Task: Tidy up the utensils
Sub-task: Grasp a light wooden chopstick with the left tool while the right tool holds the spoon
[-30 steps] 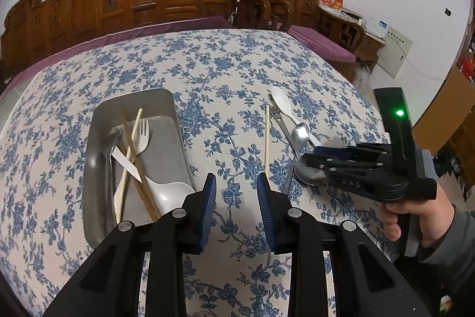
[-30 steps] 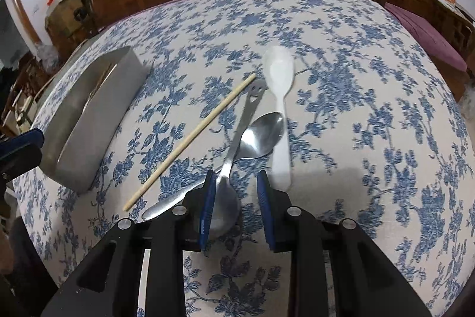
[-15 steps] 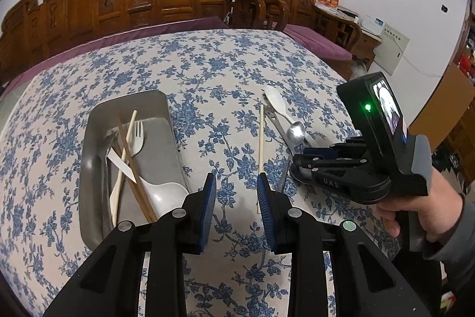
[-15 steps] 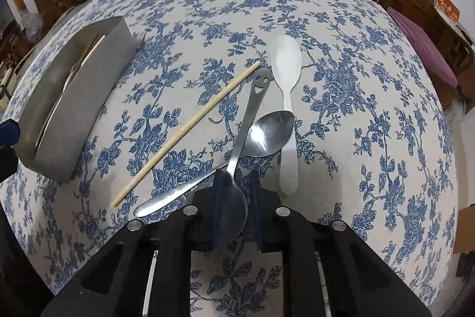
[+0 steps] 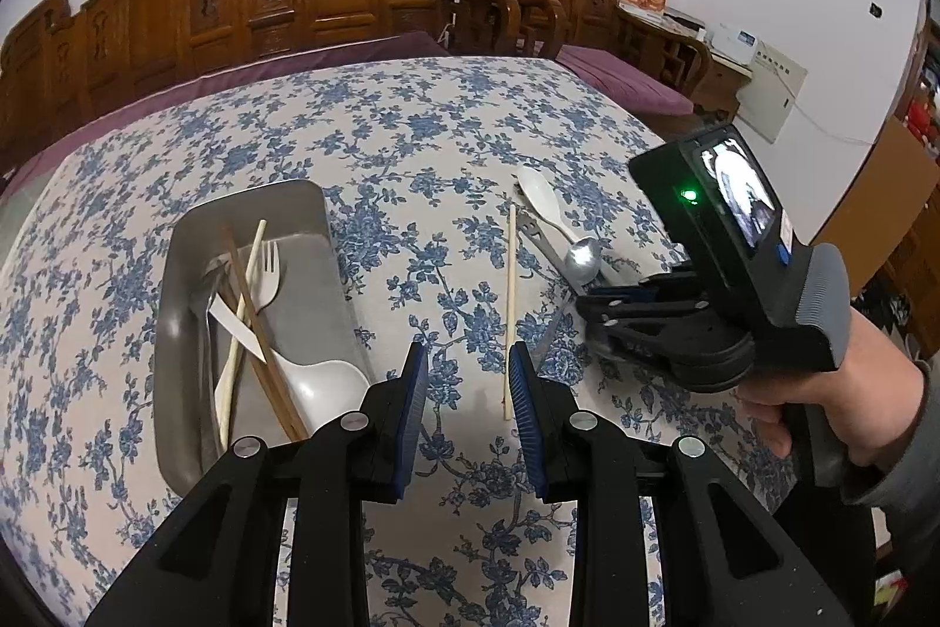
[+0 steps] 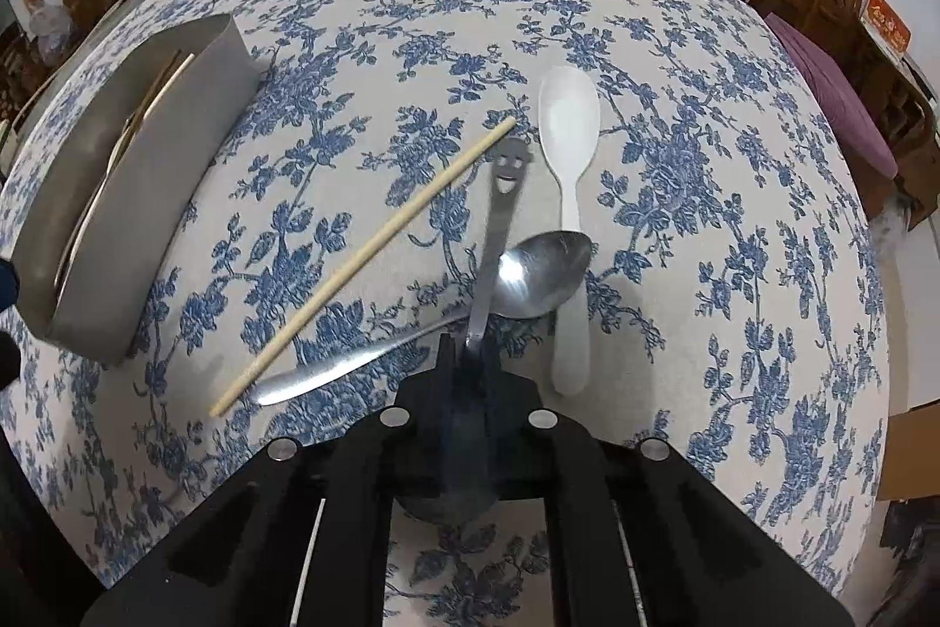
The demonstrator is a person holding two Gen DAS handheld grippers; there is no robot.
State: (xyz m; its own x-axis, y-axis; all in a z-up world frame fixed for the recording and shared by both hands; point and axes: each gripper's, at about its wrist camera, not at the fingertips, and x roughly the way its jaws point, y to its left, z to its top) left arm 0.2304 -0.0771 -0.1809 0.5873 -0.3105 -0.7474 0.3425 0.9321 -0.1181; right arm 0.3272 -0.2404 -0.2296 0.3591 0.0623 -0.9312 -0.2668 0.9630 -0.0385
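Right claw clamped on smiley-handled steel spoon; left claw wide, holding nothing.

Right gripper (image 6: 470, 362) pinches the smiley spoon (image 6: 499, 221) near its bowl, the flat matte handle running toward 12 o'clock, its face cut-out beside the white plastic spoon (image 6: 568, 192). Beneath it a polished steel spoon (image 6: 529, 274) lies crosswise, handle toward 8 o'clock. A pale round wooden chopstick (image 6: 364, 262) lies diagonally at 10 o'clock, apart from the rest. Left gripper (image 5: 464, 392) hangs over the blue-flowered tablecloth (image 5: 411, 145), ribbed blue pads well apart. The rectangular brushed-metal tray (image 5: 305, 215) at its 10 o'clock holds a white fork (image 5: 267, 274), chopsticks and a white spoon. Bare cloth lies between tray and chopstick, and toward the far table edge.
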